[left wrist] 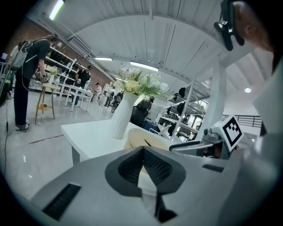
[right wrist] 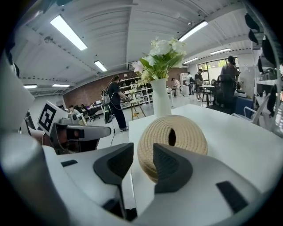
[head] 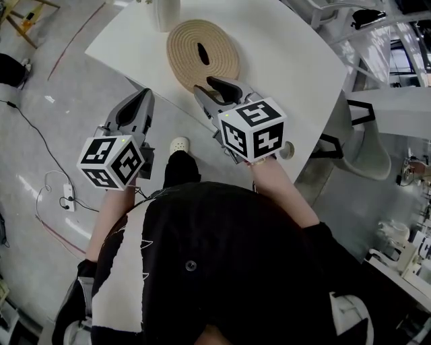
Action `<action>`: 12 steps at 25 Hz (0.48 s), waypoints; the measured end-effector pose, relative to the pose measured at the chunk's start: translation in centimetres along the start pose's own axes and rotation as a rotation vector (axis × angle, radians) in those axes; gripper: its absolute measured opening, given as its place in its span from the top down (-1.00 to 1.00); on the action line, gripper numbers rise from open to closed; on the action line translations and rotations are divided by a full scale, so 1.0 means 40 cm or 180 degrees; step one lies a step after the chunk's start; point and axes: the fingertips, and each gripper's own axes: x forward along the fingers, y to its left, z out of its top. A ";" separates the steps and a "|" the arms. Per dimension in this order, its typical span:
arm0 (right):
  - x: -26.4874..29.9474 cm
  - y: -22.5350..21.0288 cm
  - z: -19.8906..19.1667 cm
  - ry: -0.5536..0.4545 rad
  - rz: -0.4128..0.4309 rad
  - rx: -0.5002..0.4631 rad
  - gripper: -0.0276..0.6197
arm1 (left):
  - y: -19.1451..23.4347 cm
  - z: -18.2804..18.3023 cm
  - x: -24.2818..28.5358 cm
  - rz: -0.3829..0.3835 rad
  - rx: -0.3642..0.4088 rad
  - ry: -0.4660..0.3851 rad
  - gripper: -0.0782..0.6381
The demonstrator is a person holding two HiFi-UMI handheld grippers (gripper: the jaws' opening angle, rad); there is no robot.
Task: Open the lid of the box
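Note:
The box (head: 185,50) is a round, flat one of tan woven rope, lid on, with a dark slot in the lid's middle. It lies on the white table (head: 289,60). My right gripper (head: 209,87) is at the box's near rim, open, with nothing between the pads. In the right gripper view the box (right wrist: 177,132) fills the space just beyond the right gripper (right wrist: 142,152). My left gripper (head: 143,94) hangs over the floor, left of the table's edge, shut and empty. From the left gripper (left wrist: 143,150) the box (left wrist: 132,139) shows ahead past the tips.
A white vase (head: 165,13) with flowers stands behind the box at the table's far edge. A cable and power strip (head: 67,195) lie on the floor at the left. The person's shoe (head: 179,145) is below the table edge. People stand far off in the room.

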 end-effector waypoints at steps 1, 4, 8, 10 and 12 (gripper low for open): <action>0.005 0.005 -0.005 0.0032 0.0010 -0.0053 0.45 | 0.003 -0.002 -0.003 0.0011 -0.0005 -0.0003 0.75; 0.018 0.013 -0.015 0.0104 0.0000 -0.0184 0.44 | 0.011 -0.007 -0.011 0.0046 -0.0034 -0.0007 0.75; 0.031 0.013 -0.027 0.0212 -0.0111 -0.0404 0.41 | 0.022 -0.014 -0.021 0.0083 -0.0086 -0.0024 0.75; 0.040 0.012 -0.036 0.0285 -0.0171 -0.0578 0.39 | 0.027 -0.017 -0.023 0.0100 -0.0101 -0.0039 0.75; 0.050 0.017 -0.044 0.0370 -0.0214 -0.0749 0.39 | 0.031 -0.019 -0.027 0.0112 -0.0109 -0.0046 0.75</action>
